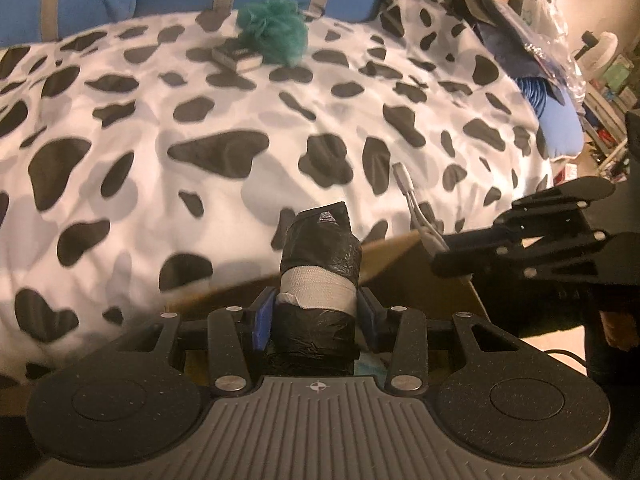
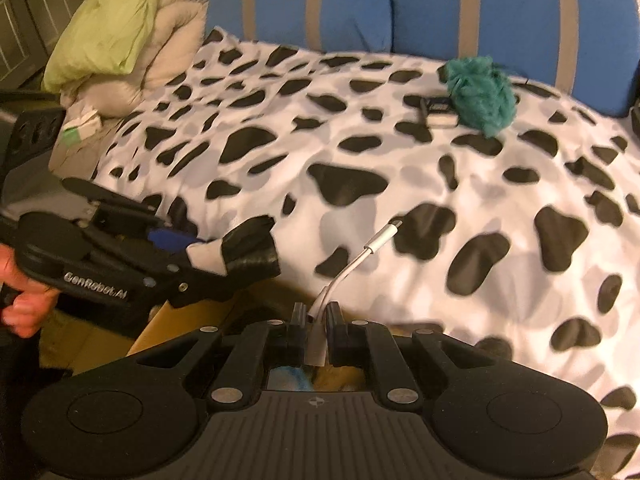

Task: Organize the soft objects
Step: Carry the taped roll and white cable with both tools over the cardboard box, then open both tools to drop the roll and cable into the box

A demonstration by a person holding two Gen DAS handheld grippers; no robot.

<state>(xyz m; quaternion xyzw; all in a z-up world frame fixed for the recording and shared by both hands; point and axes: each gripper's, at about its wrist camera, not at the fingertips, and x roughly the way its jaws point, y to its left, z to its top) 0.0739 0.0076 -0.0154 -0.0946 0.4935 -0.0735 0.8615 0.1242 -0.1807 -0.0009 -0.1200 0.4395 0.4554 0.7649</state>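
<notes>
Evidently both loads are being carried to the cardboard box (image 1: pixel 400 252) at the bed's near edge: the left gripper (image 1: pixel 316 316) is clamped on a black roll (image 1: pixel 320 248), the right gripper (image 2: pixel 316 320) pinches a white adapter cable (image 2: pixel 352 264), while the green pouf (image 1: pixel 272 32) waits by the far edge.

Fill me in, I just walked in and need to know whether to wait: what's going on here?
A person holds a gripper in each hand at the edge of a bed with a cow-print cover. The left gripper is shut on a black roll with a white band. The right gripper is shut on a white adapter cable. Both hang over a cardboard box by the bed. A green pouf and a small dark box lie on the cover.
</notes>
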